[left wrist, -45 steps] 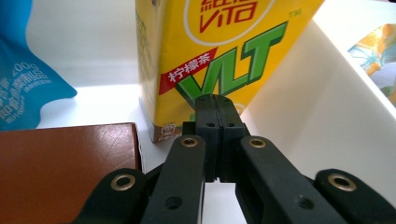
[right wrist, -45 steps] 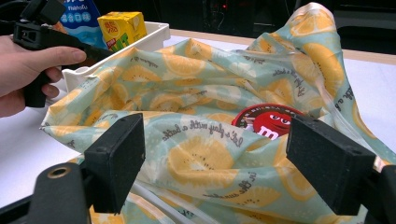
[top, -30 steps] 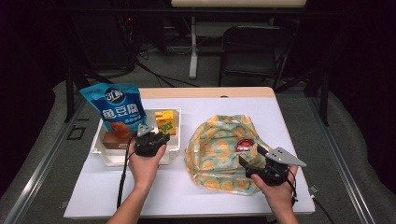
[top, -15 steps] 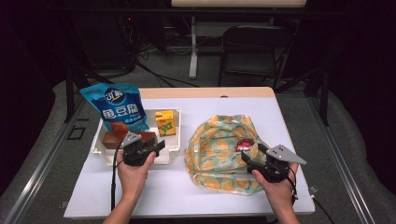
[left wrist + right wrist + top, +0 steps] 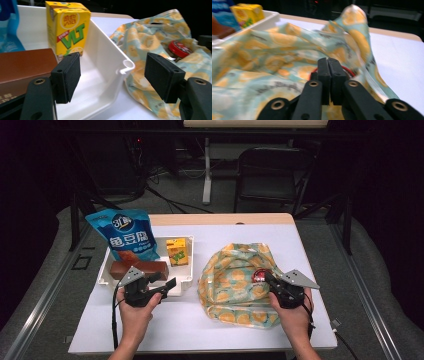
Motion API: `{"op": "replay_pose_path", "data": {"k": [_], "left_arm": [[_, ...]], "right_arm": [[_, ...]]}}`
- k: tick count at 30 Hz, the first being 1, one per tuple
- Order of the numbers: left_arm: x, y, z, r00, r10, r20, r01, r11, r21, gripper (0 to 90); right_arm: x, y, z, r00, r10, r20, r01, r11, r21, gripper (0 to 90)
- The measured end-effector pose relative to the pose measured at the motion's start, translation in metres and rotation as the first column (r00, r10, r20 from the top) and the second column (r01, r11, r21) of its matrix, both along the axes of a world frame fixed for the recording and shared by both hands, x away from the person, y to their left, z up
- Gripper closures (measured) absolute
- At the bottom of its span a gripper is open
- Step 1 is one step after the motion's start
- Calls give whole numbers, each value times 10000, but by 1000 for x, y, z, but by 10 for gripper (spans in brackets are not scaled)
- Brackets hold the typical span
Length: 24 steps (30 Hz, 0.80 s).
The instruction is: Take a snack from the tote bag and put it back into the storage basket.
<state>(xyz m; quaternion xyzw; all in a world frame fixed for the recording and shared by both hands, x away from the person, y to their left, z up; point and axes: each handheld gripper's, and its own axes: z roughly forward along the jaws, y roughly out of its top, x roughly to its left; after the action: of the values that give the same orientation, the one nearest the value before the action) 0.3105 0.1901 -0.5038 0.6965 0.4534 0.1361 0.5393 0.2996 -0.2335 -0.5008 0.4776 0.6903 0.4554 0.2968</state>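
A white tray (image 5: 104,276) holds a blue snack bag (image 5: 127,235), a yellow VLT carton (image 5: 177,251) and a brown box (image 5: 140,267). My left gripper (image 5: 165,281) hangs at the tray's front right corner (image 5: 127,66). Its jaws have just been opening, and the left gripper (image 5: 112,75) is open with nothing between the pads. To the right lies a fabric bag (image 5: 235,285) with an orange pattern, and a red-lidded jar (image 5: 260,276) sits in its mouth. My right gripper (image 5: 328,62) has just been closing. Its pads now press together on the bag's cloth (image 5: 262,50) by the lid.
The carton (image 5: 67,30) and brown box (image 5: 22,65) stand close ahead of my left jaws, inside the tray wall. White tabletop (image 5: 200,330) lies bare in front of both hands. A dark chair (image 5: 270,175) and cables sit beyond the table's far edge.
My left gripper has drawn back from over the tray toward the near edge, and its jaws have spread. My right gripper's jaws have come together at the bag; that hand stayed in place.
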Motion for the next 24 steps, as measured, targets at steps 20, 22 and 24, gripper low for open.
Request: {"op": "replay_pose_path", "data": {"k": [20,22,24], "left_arm": [[-9,-12,-9,9994,-320,-118,322,9993,178,299],[-9,-12,-9,9994,-337,-113,339,9992,203,300],[-8,-12,-9,9994,-318,-104,320,9993,187,300]], "right_arm": [[10,-33,-55,9502,-1082,-2924,972,9939,-520,877],[5,-33,-47,9630,-887,-2546,822,9960,-362,828],[-2,-31,-33,9797,-620,-1906,598,9981,-173,798]]}}
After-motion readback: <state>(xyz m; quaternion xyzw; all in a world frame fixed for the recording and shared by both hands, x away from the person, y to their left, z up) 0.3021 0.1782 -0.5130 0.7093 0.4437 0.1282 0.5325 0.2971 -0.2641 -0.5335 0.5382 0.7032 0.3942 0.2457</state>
